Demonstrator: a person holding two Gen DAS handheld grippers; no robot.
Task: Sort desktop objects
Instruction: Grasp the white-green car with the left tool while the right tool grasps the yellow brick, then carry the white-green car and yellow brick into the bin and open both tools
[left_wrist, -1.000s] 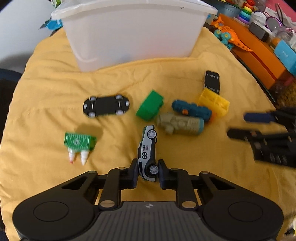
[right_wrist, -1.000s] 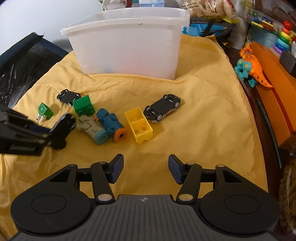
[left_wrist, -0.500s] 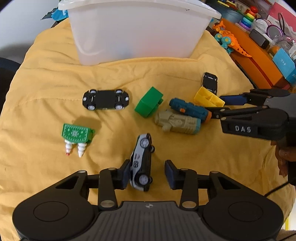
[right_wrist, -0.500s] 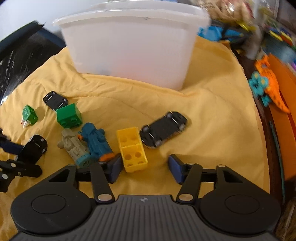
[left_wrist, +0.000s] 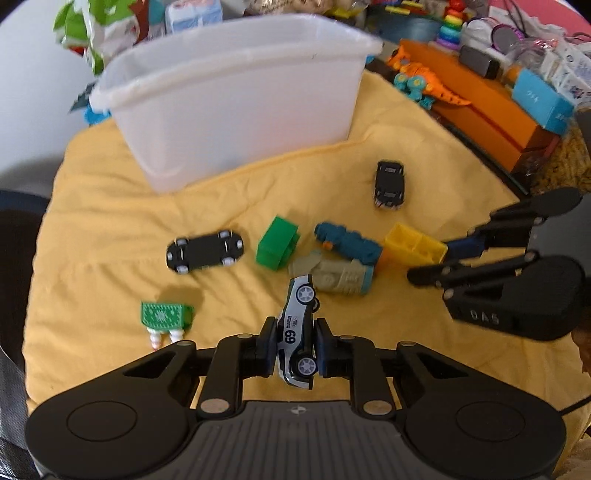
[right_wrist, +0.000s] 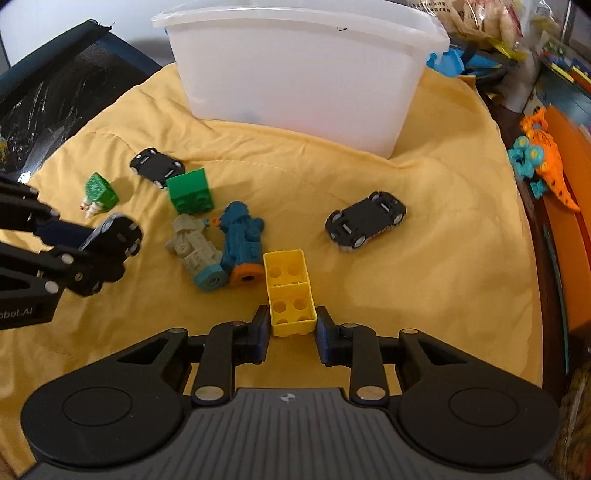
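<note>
Brick: yellow Duplo-type brick (right_wrist: 291, 291) lies hollow side up on the yellow cloth (right_wrist: 424, 295), long axis running straight away from the right gripper (right_wrist: 291, 334), near end already between its fingers (right_wrist: 258, 332); they're partly open w/ a thin gap each side, nothing held yet. Closing across the short width looks like the next move, then over to the white bin (right_wrist: 303, 74) behind. Left gripper (left_wrist: 295, 349) is clamped on the silver "69" toy car (left_wrist: 297, 332), nose pointing fwd, apparently lifted off the cloth. Left view shows the car's number and livery; right view shows only its dark underside, but gives the brick-to-finger gap, which the left view can't.
</note>
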